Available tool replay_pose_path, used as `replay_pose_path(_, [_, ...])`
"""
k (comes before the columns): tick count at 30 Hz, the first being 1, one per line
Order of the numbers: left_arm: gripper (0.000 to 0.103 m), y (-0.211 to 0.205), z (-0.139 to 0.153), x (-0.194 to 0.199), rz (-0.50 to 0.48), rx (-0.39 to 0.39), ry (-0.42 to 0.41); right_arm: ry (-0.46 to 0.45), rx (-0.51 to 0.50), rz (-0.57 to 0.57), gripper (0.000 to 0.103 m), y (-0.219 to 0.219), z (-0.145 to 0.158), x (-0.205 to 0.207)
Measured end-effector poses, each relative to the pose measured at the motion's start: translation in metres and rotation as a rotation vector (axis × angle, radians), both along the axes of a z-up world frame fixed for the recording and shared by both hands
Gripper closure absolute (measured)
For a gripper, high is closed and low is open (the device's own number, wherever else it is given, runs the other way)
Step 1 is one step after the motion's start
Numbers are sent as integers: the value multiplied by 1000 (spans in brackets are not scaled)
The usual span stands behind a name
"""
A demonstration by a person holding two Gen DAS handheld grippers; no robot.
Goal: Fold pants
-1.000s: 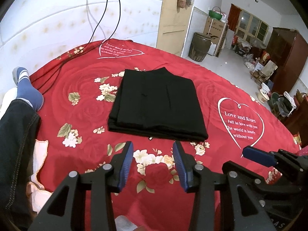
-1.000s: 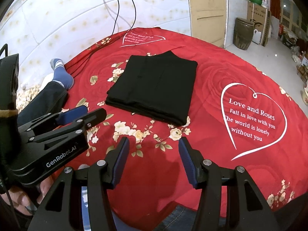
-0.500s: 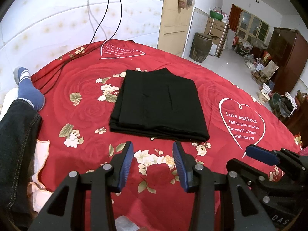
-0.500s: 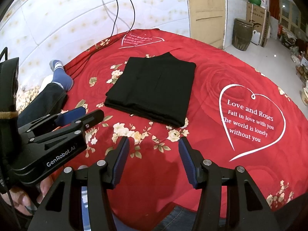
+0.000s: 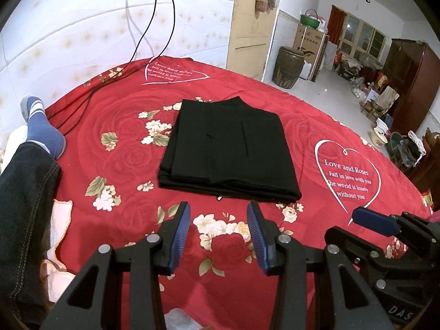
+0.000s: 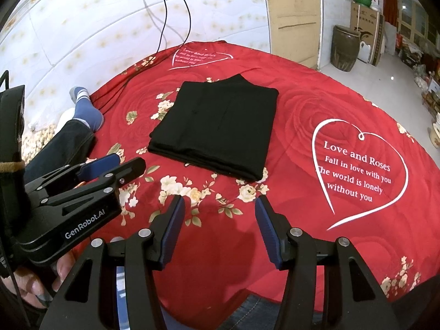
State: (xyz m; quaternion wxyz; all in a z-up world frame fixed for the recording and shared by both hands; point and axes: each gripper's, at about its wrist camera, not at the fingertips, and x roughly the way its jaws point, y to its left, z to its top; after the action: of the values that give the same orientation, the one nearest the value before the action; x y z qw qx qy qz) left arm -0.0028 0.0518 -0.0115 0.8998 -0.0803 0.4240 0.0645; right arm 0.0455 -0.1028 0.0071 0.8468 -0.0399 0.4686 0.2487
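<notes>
Far left: person's leg in dark jeans (image 5: 24,192), blue sock (image 5: 41,126) resting on the red bedspread (image 5: 115,126), well apart from the garment. Black cables (image 5: 90,93) trail from the wall onto the bedspread's far left corner.

Left gripper (image 5: 218,217): jaws apart, nothing between the pads, only bedspread flowers visible through the gap. It hangs over the near edge, short of the cloth, angled down toward it.

Centre: black pants (image 5: 228,151) lie flat as a compact rectangle, several layers stacked, near edge towards the grippers, far edge towards the wall. Fold looks done, or one fold from done; can't tell which. A small tag or thread (image 5: 219,198) pokes out at the near edge. Layer edges at the near-left corner (image 6: 154,145) look slightly staggered.

Right gripper (image 6: 217,209): also open, a bit wider gap, empty. Sits beside the left one, same standoff from the pants.

Right: printed heart with text (image 6: 357,173), bare bedspread otherwise. Room clutter beyond, irrelevant.

Risks if another fold is attempted:
- Pinching only the top layer at the near edge would peel the stack open instead of folding it. Cause: thin, staggered layers, black on black, hard to see the edges.
- Uneven lift between the two grippers would skew the rectangle.
- Soft quilted bedspread: pads could catch the red fabric with the pants and drag both.
- Stack is thick; a further fold may spring back.
</notes>
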Motion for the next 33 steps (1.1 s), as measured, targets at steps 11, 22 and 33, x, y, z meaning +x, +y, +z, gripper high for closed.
replay_pose_path(11, [58, -1, -2, -1, 4, 6, 7, 3, -3, -1, 50, -1, -1, 1])
replay_pose_path(22, [58, -1, -2, -1, 6, 6, 5, 4, -10, 7, 50, 2, -1, 1])
replay_pose_path(33, [58, -2, -3, -2, 6, 6, 4, 1, -11, 7, 50, 2, 0, -1])
